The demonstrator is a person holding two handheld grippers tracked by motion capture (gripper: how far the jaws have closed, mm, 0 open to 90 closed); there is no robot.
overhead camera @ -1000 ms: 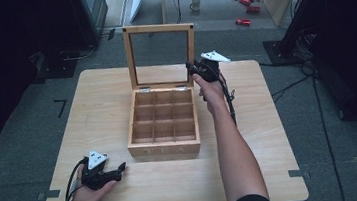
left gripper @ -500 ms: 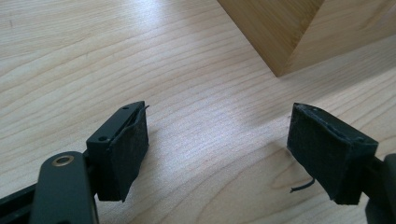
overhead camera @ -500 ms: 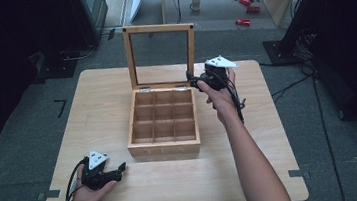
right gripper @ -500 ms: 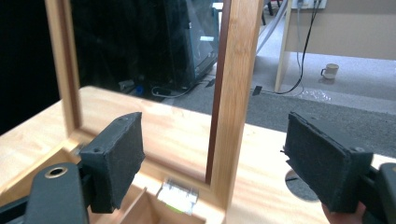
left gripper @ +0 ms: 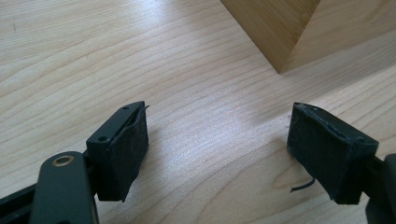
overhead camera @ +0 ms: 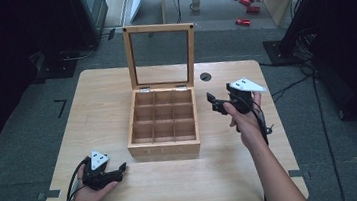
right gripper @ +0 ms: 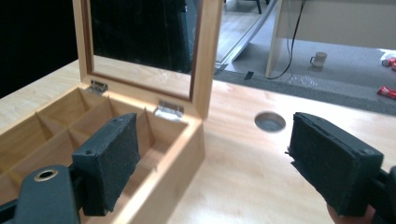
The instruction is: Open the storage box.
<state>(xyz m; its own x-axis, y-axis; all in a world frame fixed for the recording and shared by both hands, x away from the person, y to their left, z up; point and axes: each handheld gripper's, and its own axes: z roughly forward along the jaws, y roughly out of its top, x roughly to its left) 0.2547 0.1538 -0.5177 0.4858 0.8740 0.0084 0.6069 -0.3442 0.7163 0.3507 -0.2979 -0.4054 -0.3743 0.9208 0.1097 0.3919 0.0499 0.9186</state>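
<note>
Wooden compartment box (overhead camera: 163,123), nine cells, set at mid-bench (overhead camera: 101,98); glass-paned lid (overhead camera: 162,57) stood upright on two metal hinges at the rear edge. Right claw (overhead camera: 213,103) held above the bench just beside the box's right wall, its jaws just opened wide, nothing between them. Left claw (overhead camera: 121,169) rested on the bench near the box's front left corner, released, jaws spread, nothing gripped.
</note>
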